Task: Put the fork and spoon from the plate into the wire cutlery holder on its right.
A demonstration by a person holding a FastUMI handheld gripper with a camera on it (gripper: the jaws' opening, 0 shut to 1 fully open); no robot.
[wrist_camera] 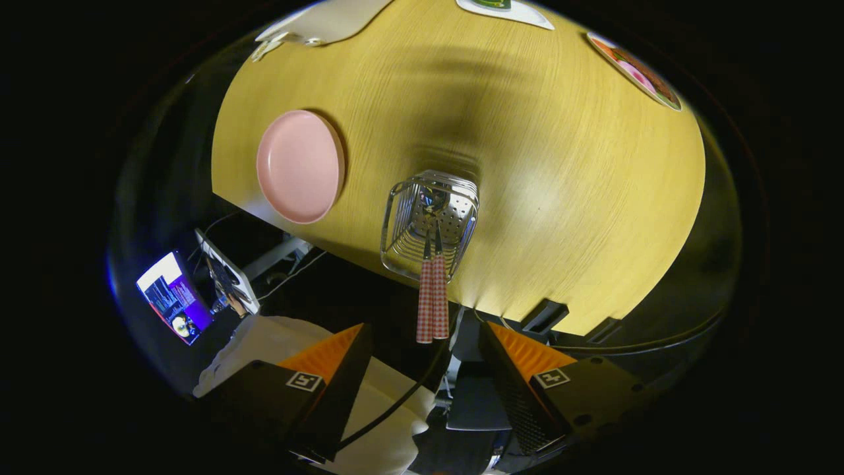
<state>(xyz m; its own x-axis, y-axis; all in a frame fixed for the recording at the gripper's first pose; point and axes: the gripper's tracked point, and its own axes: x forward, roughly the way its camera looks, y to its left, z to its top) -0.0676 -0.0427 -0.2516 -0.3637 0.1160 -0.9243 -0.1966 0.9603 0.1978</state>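
Note:
I look down from high above a round wooden table (541, 198). The wire cutlery holder (430, 224) stands near the table's edge, and the fork and spoon, with red-and-white checked handles (432, 300), stand in it side by side, handles sticking up toward me. To the holder's left lies the pink plate (301, 166), with nothing on it. My gripper (425, 349) hangs open well above the holder, its fingers (343, 359) spread wide on either side of the handle ends, touching nothing.
Flat mats or cards lie at the table's far rim: a white one (323, 23), another (508, 10), and a colourful one (634, 71). Beside the table, below me, are a lit tablet screen (173, 297), cables, and a person's light sleeve (264, 336).

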